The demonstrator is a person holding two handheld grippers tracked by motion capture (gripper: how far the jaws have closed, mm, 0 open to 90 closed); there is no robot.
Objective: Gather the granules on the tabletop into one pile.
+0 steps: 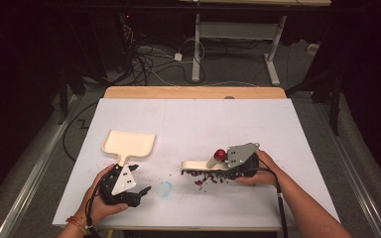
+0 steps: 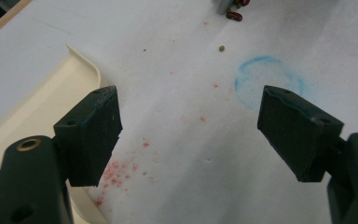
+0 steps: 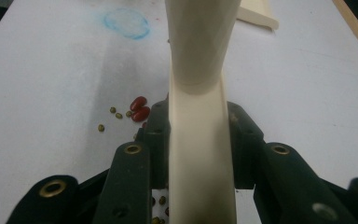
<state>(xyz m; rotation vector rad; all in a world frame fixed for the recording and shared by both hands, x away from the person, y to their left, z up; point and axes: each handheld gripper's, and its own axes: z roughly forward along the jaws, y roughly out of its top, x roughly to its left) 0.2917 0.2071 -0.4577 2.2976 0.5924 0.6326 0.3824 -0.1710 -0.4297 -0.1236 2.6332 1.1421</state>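
Two claws logged: right claw (image 3: 199,140) clamped on cream brush handle (image 3: 200,154) over scattered beans (image 1: 206,179); left claw (image 2: 191,130) spread beside cream dustpan (image 1: 129,143), near table (image 1: 193,114) front edge.

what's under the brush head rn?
Red beans lie on the table along the lower edge of the brush, which the right gripper grips by its handle. Anything directly under the head is covered.

Table (image 1: 193,124) brightly lit from above, surroundings nearly black. High view soft, slightly grainy. Gripper views: near jaws blurred, faint shadows on sheet, dim corners.
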